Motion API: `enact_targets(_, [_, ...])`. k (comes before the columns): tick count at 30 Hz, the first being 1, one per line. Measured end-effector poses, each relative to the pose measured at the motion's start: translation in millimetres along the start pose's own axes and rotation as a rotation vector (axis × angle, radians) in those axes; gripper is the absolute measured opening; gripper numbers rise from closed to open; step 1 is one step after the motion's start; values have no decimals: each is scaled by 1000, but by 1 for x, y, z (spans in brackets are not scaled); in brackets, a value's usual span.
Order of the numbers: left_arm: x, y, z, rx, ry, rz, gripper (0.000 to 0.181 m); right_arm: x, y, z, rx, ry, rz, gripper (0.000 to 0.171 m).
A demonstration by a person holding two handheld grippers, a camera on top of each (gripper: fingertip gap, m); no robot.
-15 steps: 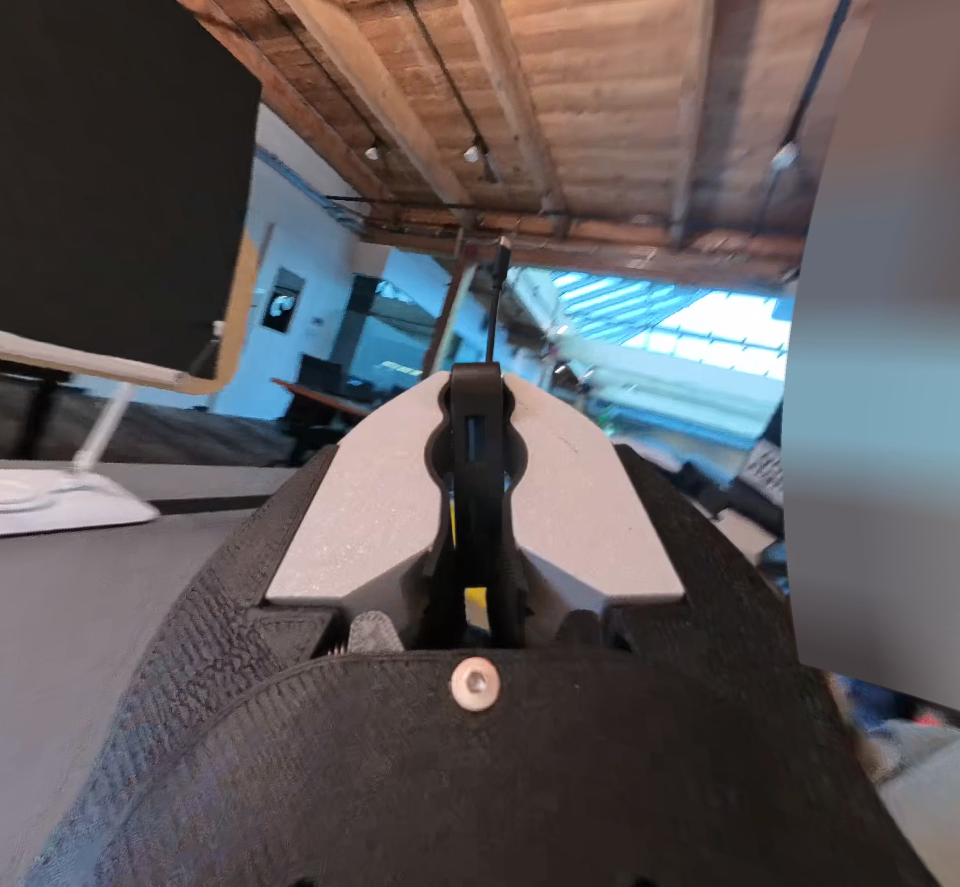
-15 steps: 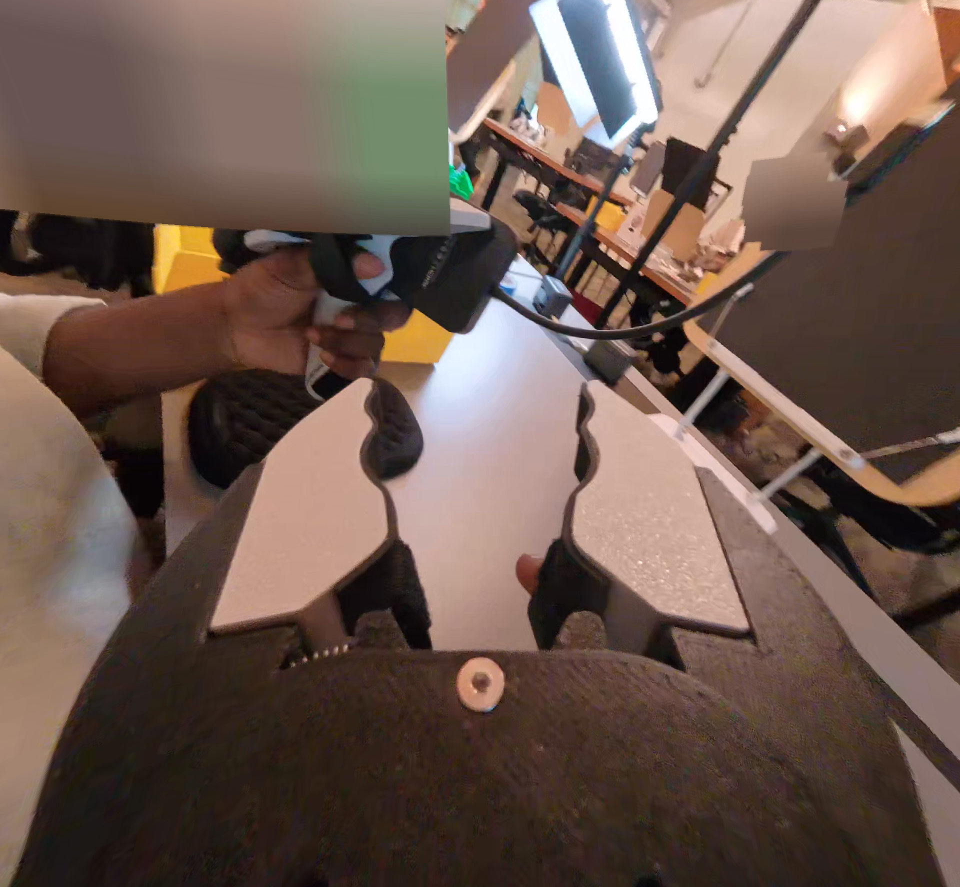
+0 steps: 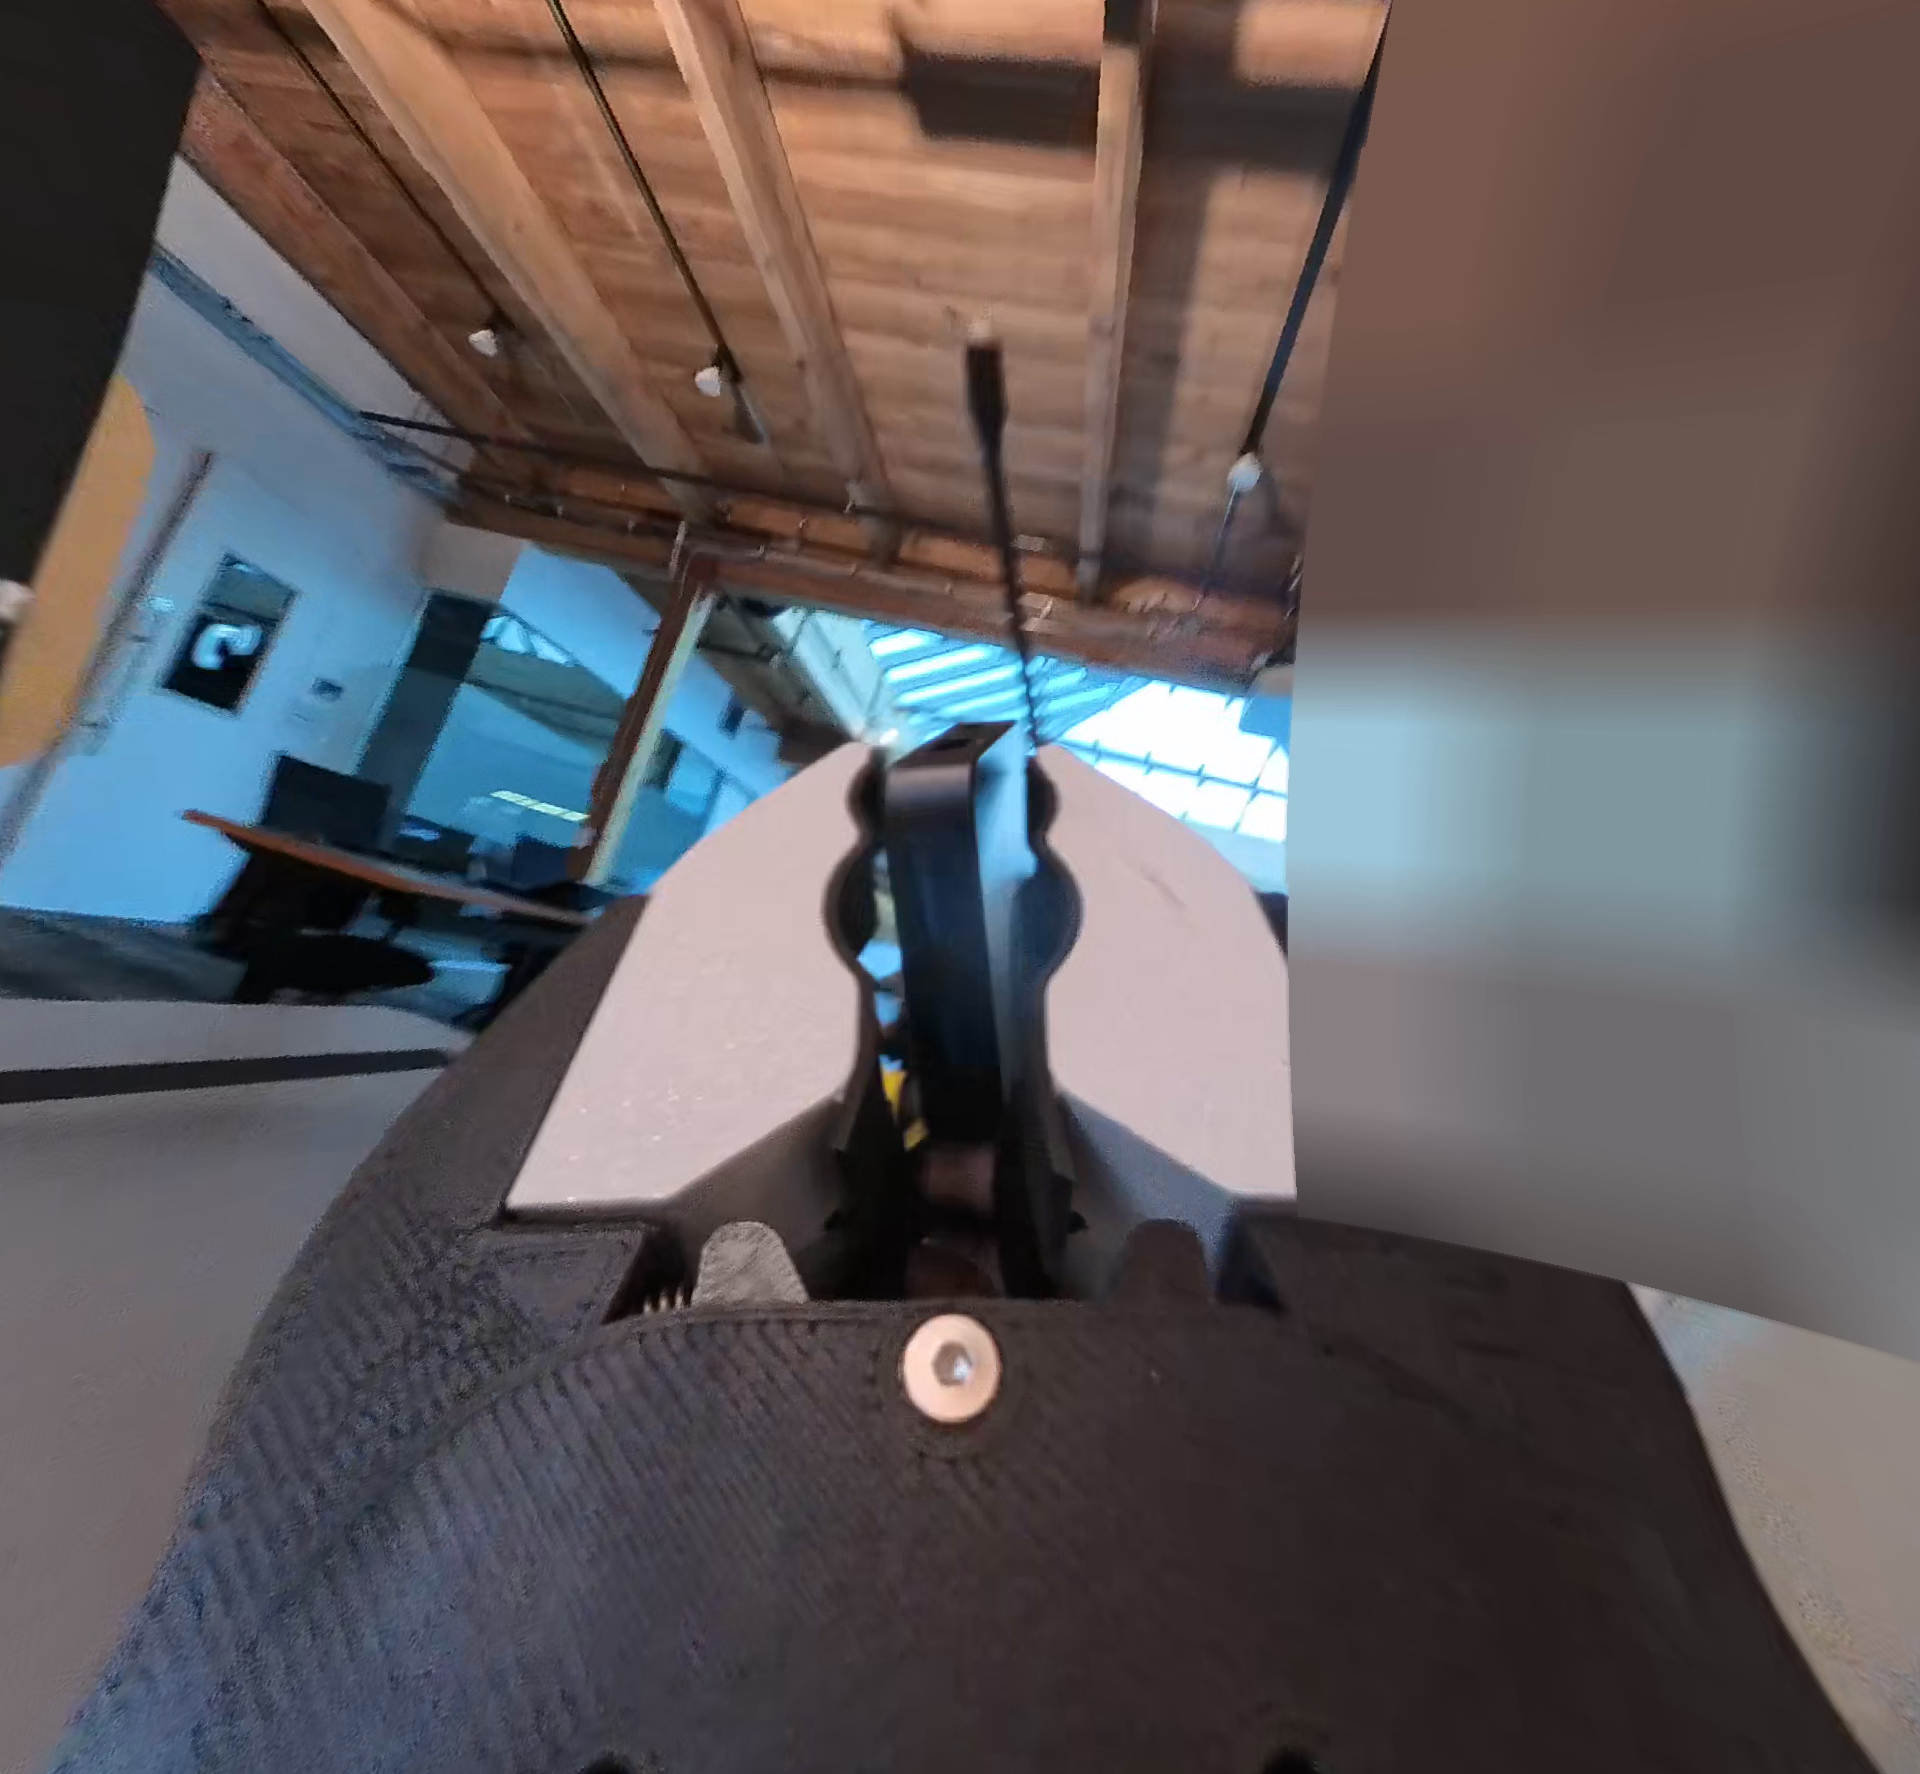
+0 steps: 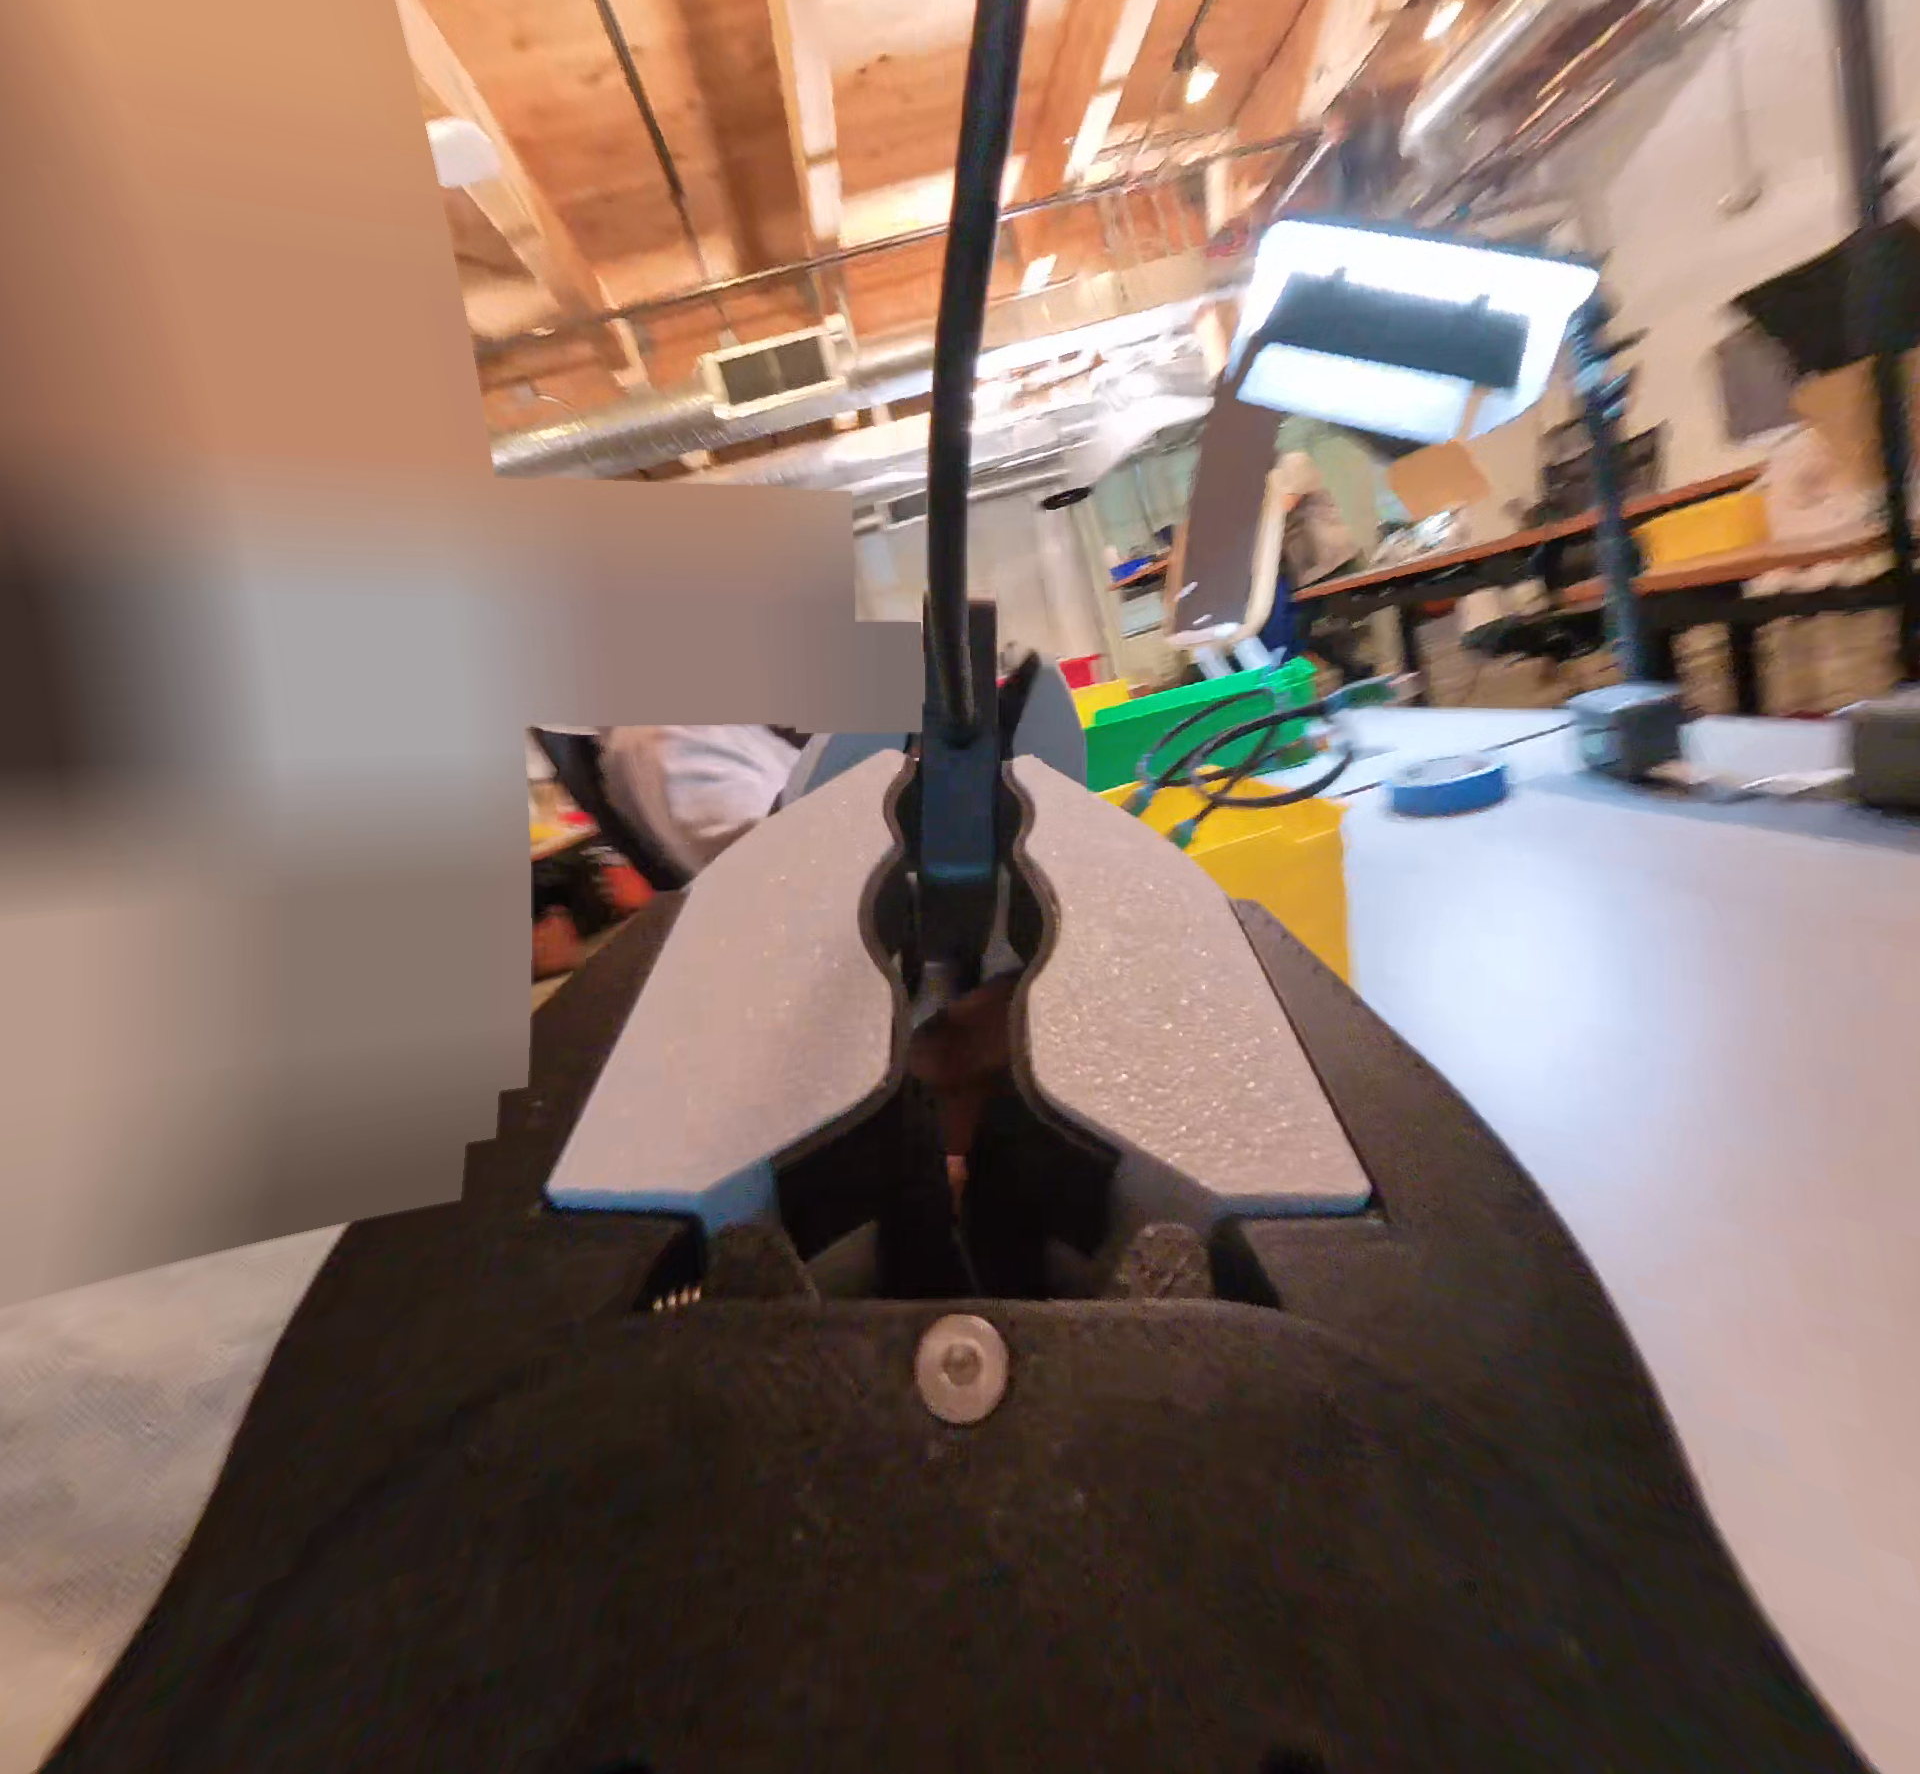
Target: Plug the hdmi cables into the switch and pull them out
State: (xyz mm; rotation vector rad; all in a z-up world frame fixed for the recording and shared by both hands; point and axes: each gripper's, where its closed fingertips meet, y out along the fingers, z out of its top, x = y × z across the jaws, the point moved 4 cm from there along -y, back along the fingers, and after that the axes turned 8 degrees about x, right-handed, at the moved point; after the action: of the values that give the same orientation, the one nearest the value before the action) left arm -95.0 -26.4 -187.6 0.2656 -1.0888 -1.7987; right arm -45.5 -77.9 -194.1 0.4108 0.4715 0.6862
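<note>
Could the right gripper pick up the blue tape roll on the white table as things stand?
Probably not: the right gripper is shut on a black cable plug, so its fingers are occupied; the blue tape roll lies unobstructed farther off.

The black HDMI cable is cut off by the top edge; its plug sits half hidden between the right tongs.

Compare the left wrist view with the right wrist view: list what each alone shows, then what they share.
Left only: a flat black switch box clamped in the left claw, a thin black cable rising beyond.
Right only: a black HDMI plug with thick cable in the right claw, a blue tape roll, yellow bins.
Both: wooden beam ceiling, grey tabletop.
</note>
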Motion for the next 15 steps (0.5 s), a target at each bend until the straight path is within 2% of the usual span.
enact_targets(1, [-1,0,-2,-44,90,12,35,-1,-9,12,21,-72,-37,20])
enact_targets(2, [-4,-2,-4,-97,205,34,42,-4,-20,30,51,-146,-79,14])
enact_targets(4, [-11,-8,-7,-219,460,85,49,-10,-50,73,73,-326,-201,14])
enact_targets(7, [-27,-26,-17,-465,720,161,48,-5,-110,135,-75,-678,-552,14])
enact_targets(9, [-35,-39,-27,-628,740,178,47,8,-159,172,-242,-845,-864,14])
enact_targets(11, [-39,-45,-30,-660,729,209,46,23,-204,200,-387,-935,-1125,14])
enact_targets(13, [-40,-46,-32,-623,714,224,45,48,-239,211,-516,-881,-1262,14])
enact_targets(15, [-43,-48,-35,-616,718,233,45,77,-259,209,-561,-796,-1246,14])
